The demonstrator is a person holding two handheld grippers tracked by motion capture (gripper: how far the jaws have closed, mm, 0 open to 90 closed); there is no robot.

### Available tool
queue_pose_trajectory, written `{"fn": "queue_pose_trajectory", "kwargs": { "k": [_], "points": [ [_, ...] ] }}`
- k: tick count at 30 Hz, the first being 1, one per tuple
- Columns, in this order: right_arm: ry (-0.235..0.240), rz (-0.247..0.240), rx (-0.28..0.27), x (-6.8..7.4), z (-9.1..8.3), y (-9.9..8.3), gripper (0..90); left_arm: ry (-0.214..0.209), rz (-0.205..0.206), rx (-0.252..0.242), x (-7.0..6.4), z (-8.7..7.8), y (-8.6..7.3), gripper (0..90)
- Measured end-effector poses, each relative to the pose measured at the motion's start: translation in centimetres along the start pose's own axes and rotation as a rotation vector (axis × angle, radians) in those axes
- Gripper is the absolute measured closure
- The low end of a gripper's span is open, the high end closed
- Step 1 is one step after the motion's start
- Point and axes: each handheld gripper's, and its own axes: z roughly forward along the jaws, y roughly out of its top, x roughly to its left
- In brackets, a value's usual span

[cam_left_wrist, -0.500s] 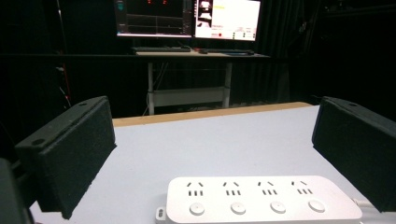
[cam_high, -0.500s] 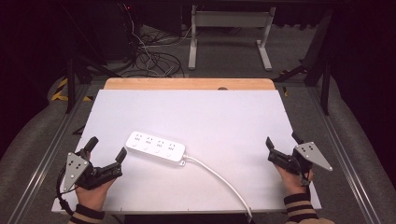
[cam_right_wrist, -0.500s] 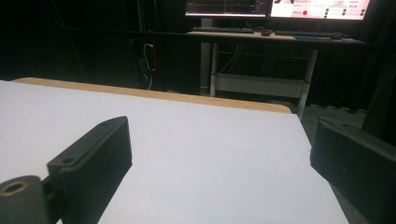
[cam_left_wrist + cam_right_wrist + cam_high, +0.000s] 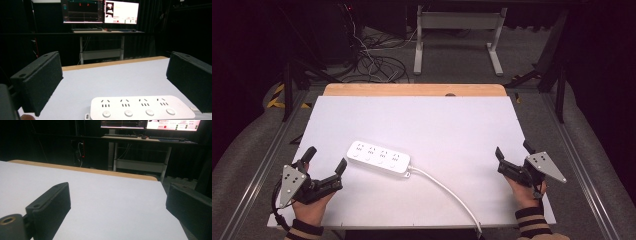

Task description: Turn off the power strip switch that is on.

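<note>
While both grippers rest low at the near corners, the left gripper (image 4: 326,159), jaws spread wide, faces the power strip (image 4: 379,157) lying just ahead of it. The right gripper (image 4: 512,150), jaws likewise apart and empty, sits well away from the strip. A skewed grasp would likely push the strip, and its cord (image 4: 446,190) could drag. The table (image 4: 427,120) ahead lies bare, with the near edge close behind both hands.

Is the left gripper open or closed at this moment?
Open. In the left gripper view the two black jaws stand wide apart, with the white power strip between and ahead of them; the left gripper holds nothing.
</note>
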Motion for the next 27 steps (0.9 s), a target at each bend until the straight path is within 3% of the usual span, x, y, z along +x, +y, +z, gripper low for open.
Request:
{"fn": "queue_pose_trajectory", "kwargs": {
  "k": [13,16,18,19,20,21,23,27],
  "points": [
    [-0.001,-0.011,0.007,0.0,-0.1,0.0,6.6,-0.003,0.013,0.018,0.0,0.1,0.0,3.1],
    [-0.001,-0.013,0.008,0.0,-0.1,0.0,6.6,-0.036,0.021,0.014,-0.1,0.0,0.1,11.3],
    [0.000,-0.013,0.007,0.0,-0.1,0.0,6.6,-0.034,0.023,0.005,-0.2,-0.1,0.2,17.3],
    [0.000,-0.012,0.007,0.0,-0.1,0.0,6.6,-0.034,0.035,0.000,-0.3,-0.2,0.2,23.1],
    [0.000,-0.012,0.007,0.0,-0.1,0.0,6.6,-0.042,0.051,0.003,-0.2,-0.3,0.3,23.1],
    [0.001,-0.012,0.006,0.0,-0.1,0.0,6.7,-0.067,0.046,0.012,-0.1,-0.5,0.4,40.9],
    [0.001,-0.013,0.005,0.1,-0.1,0.0,6.9,-0.075,0.035,0.013,-0.1,-0.5,0.4,61.8],
    [0.001,-0.014,0.006,0.1,-0.1,0.0,7.0,-0.028,0.027,0.071,0.4,-0.8,0.6,89.9]
  ]
}}
